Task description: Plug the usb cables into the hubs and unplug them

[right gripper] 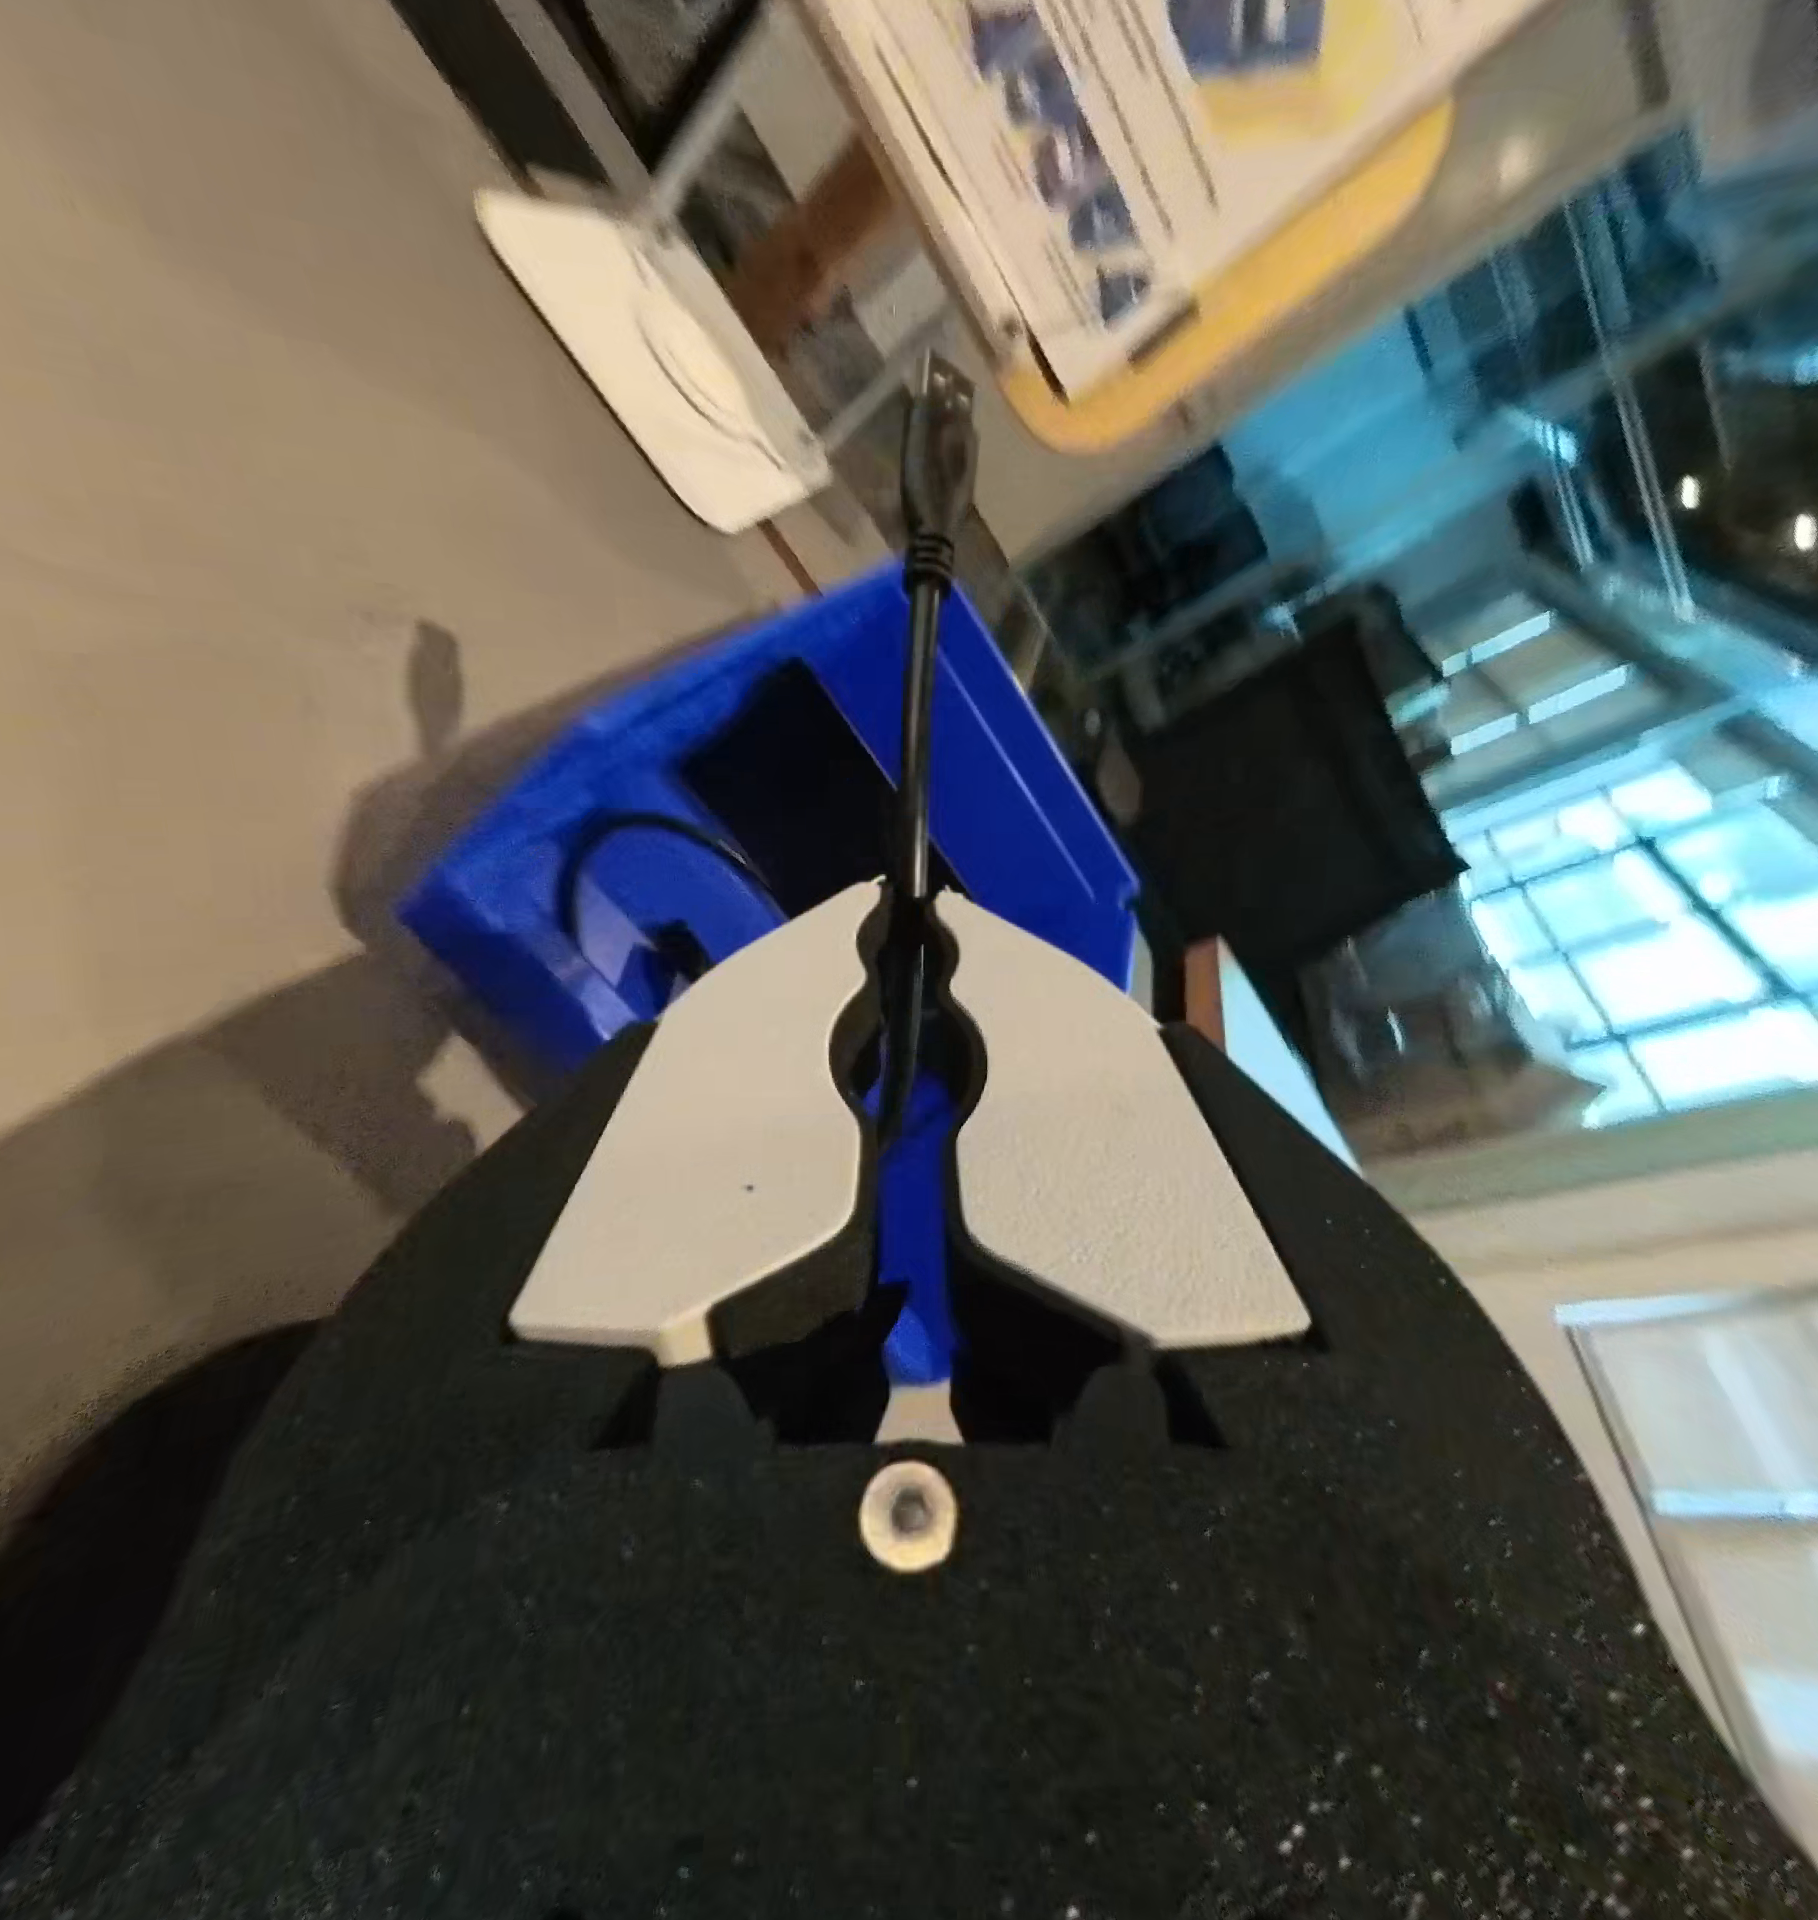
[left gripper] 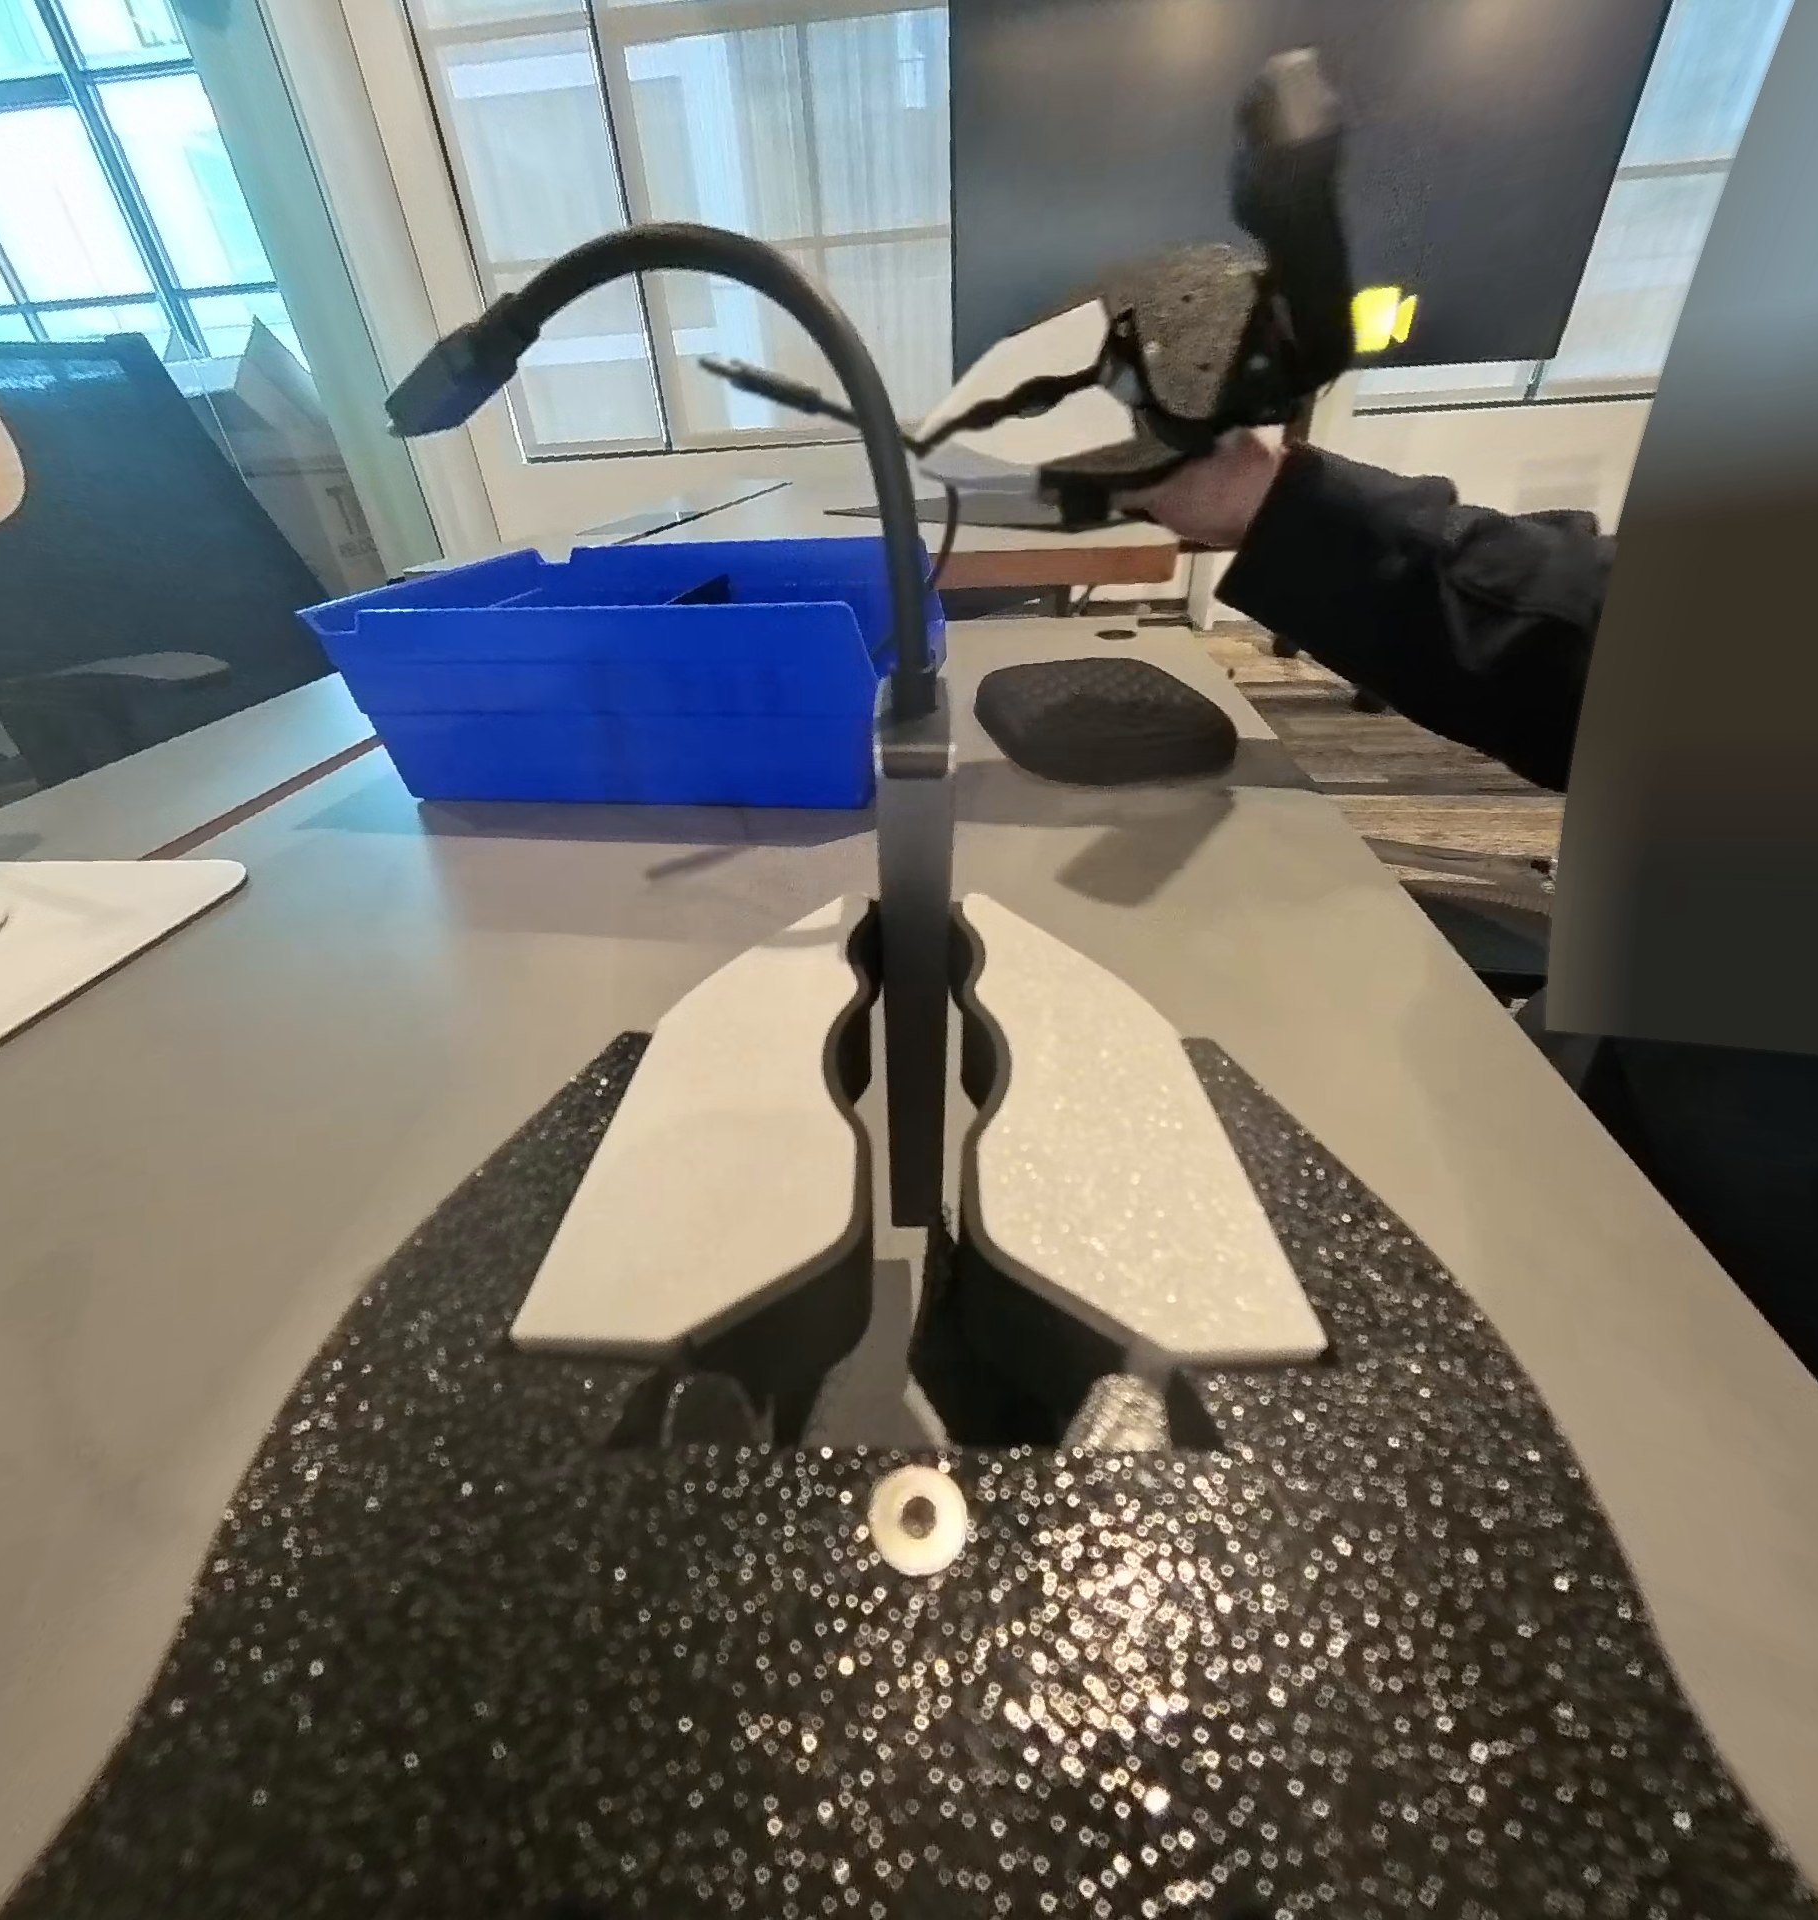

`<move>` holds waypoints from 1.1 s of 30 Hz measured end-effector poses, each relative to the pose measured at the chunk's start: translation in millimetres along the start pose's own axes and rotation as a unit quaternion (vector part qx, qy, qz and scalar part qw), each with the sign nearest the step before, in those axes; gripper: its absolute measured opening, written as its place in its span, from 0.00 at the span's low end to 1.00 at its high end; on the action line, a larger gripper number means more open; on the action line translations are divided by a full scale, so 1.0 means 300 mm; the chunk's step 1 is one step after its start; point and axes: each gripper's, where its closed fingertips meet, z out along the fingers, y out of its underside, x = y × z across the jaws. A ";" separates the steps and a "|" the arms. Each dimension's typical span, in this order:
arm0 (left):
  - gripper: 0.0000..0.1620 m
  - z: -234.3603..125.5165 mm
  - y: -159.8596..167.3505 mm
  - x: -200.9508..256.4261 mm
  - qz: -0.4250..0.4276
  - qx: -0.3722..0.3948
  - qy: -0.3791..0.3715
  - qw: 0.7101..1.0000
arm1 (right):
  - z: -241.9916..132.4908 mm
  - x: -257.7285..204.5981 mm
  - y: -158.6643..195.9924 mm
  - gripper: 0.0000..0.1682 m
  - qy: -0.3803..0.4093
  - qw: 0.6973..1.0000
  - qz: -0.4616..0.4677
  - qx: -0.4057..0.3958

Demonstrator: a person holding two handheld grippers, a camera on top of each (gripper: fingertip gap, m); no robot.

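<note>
My left gripper [left gripper: 913, 914] is shut on a slim dark grey USB hub [left gripper: 915, 935], held edge-on above the table. The hub's thick black lead [left gripper: 780, 270] arches up and left to its plug [left gripper: 448, 384]. My right gripper [right gripper: 913, 894] is shut on a thin black USB cable [right gripper: 920, 727], whose plug [right gripper: 938, 447] points forward past the fingertips. In the left wrist view the right gripper [left gripper: 926, 431] is raised at the upper right, with the thin plug [left gripper: 770, 387] pointing left toward the hub's lead, apart from it.
A blue plastic bin [left gripper: 614, 675] stands on the grey table [left gripper: 365, 1039] behind the hub; in the right wrist view the bin [right gripper: 780, 790] holds a coiled black cable. A black pouch [left gripper: 1102, 717] lies right of the bin. A white pad [left gripper: 74, 945] sits at the left edge.
</note>
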 end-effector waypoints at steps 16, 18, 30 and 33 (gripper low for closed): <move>0.07 -0.001 0.000 -0.002 -0.005 0.001 0.002 1.000 | 0.246 -0.078 0.151 0.03 -0.121 0.930 -0.286 -0.196; 0.07 -0.001 -0.001 -0.003 -0.005 0.002 0.001 1.000 | 0.274 -0.105 0.153 0.03 -0.153 0.929 -0.276 -0.193; 0.07 0.001 0.001 0.001 -0.005 -0.001 0.004 1.000 | 0.230 -0.212 0.186 0.16 -0.377 0.901 0.009 -0.216; 0.07 0.001 0.003 0.002 -0.005 -0.002 0.005 1.000 | 0.207 -0.210 0.183 0.21 -0.395 0.891 0.062 -0.216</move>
